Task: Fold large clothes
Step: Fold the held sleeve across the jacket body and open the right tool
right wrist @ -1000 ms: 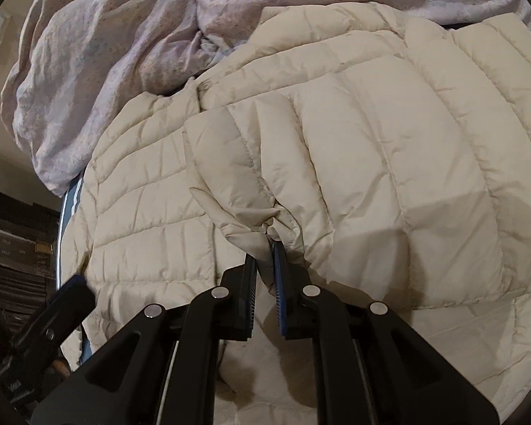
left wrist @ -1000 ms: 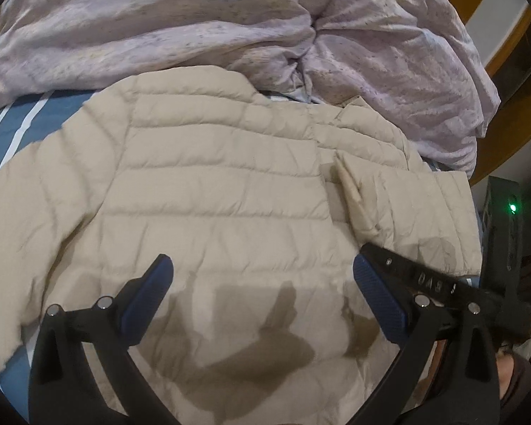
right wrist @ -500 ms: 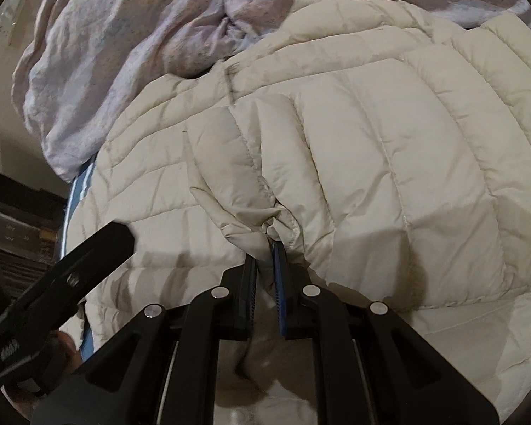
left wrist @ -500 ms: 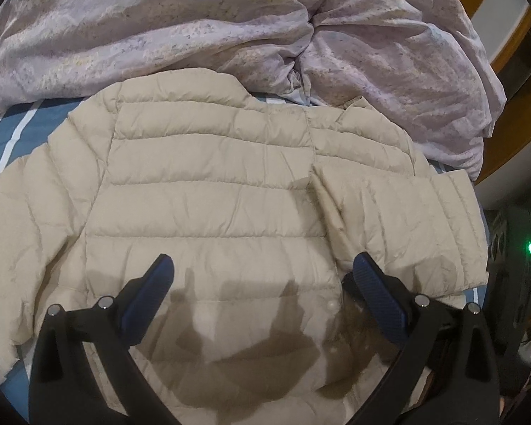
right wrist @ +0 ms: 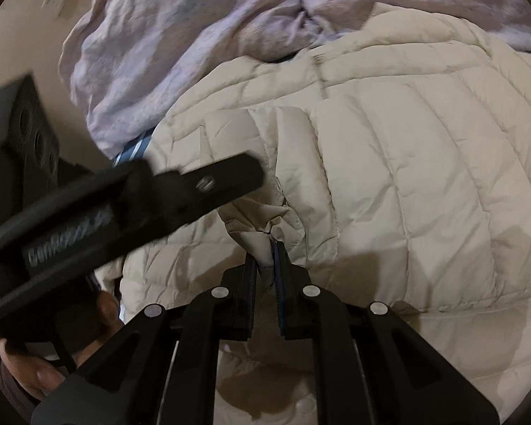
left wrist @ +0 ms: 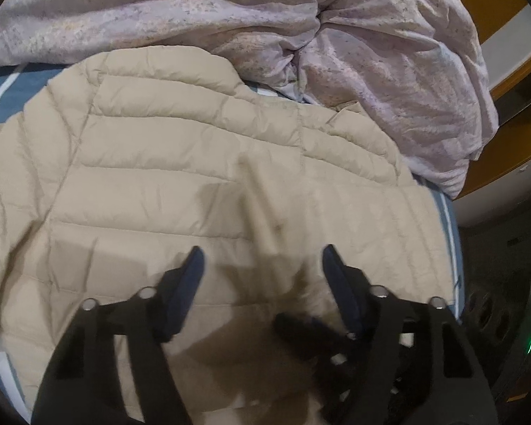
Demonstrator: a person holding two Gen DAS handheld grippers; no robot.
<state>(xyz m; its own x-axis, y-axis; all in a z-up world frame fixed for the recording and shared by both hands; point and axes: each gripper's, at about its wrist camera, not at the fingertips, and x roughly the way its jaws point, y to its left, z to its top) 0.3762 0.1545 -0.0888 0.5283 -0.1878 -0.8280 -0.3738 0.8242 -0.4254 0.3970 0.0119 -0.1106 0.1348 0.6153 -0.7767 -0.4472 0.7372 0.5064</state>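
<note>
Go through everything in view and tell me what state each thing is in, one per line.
Puffer jacket: spread flat, back up, right sleeve folded across it.
Sleeve cuff: pinched, lifted.
Right gripper: shut on the cuff.
Left gripper: jaws closing, nothing gripped.
Lilac duvet: bunched behind the jacket.

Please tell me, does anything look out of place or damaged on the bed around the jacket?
Nothing looks damaged or spilled. The beige puffer jacket lies spread on the striped sheet. The lilac duvet is bunched in a heap against its collar. The right gripper pinches a sleeve end, so that part is puckered.
</note>
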